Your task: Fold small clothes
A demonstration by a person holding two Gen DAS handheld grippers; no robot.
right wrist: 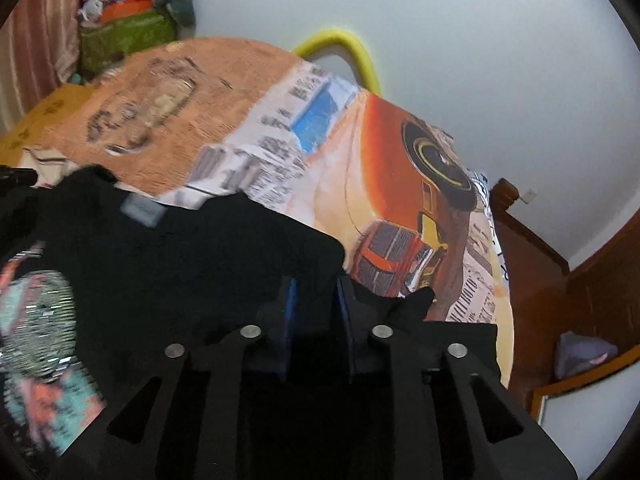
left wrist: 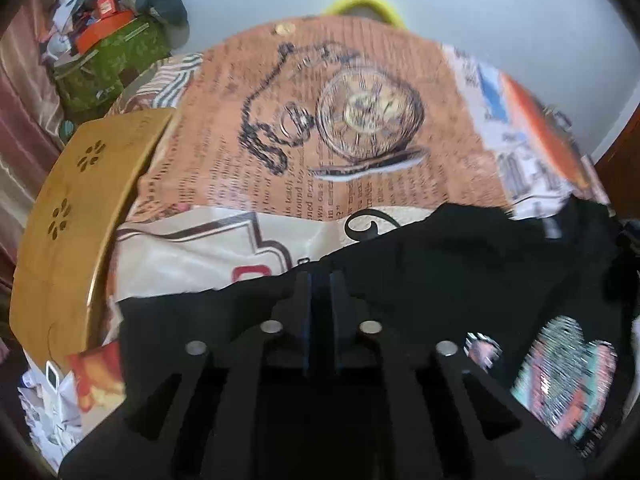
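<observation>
**Both claws pinching the black shirt at its near edge**

Nearest to you, your left claw (left wrist: 320,280) is standing narrow, its jaws drawn close together with the dark cloth of the black T-shirt (left wrist: 420,272) bunched between them. Your right claw (right wrist: 316,292) is standing a little wider, and black fabric is filling the gap between its blue-lined fingers (right wrist: 291,304) too; a small peak of cloth is poking up just beside its right finger. Both views are blurred, so you cannot tell how firmly either claw is gripping.

The shirt is lying on the bed, spreading between your two claws. Its colourful heart print (left wrist: 568,376) is showing to the right of the left claw and to the left of the right claw, in the stretch of cloth between them. A pale neck label (right wrist: 140,210) is sitting near the shirt's far edge.

Beyond the shirt, the printed bedsheet (left wrist: 360,72) is stretching away, carrying a pocket-watch drawing (left wrist: 372,120) on an orange text ground and, further right, a red truck picture (right wrist: 394,256). A wooden tray (left wrist: 68,208) is resting at the bed's left side. Farthest off, a yellow curved bar (right wrist: 348,48) is rising behind the bed against the pale wall, and a green box (left wrist: 104,64) piled with clutter is standing in the far left corner.
</observation>
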